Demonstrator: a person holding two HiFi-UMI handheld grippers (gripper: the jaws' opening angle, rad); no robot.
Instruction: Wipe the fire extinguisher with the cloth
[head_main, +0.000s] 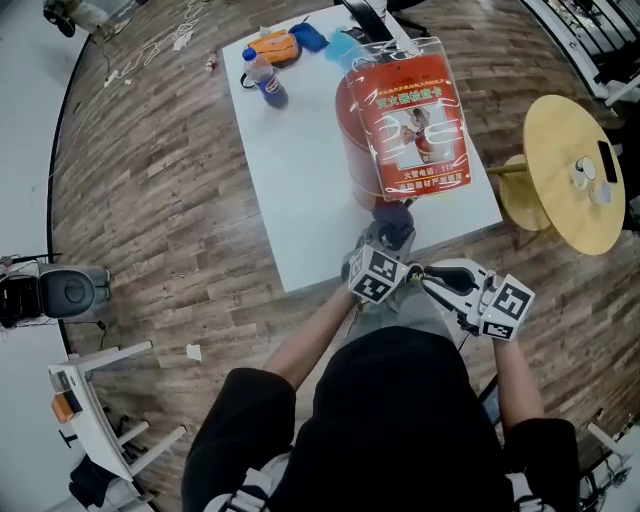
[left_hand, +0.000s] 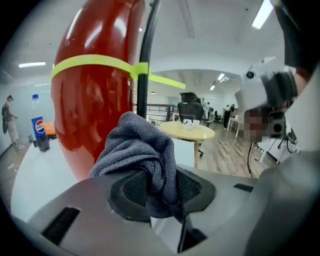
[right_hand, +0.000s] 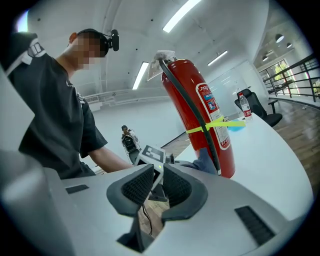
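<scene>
A tall red fire extinguisher (head_main: 390, 130) with a printed tag stands on the white table (head_main: 290, 180), near its front edge. My left gripper (head_main: 388, 243) is shut on a bunched dark grey cloth (head_main: 394, 222), which lies against the extinguisher's foot. In the left gripper view the cloth (left_hand: 142, 150) fills the jaws, right beside the red body (left_hand: 92, 95) with its yellow band and black hose. My right gripper (head_main: 420, 275) hangs off the table's front edge and points at the left one. Its jaws (right_hand: 159, 182) stand a narrow gap apart with nothing between them.
A cola bottle (head_main: 264, 78), an orange thing (head_main: 272, 45) and blue items (head_main: 308, 37) lie at the table's far end. A round yellow side table (head_main: 570, 170) stands to the right. A grey machine (head_main: 60, 292) sits on the wooden floor at the left.
</scene>
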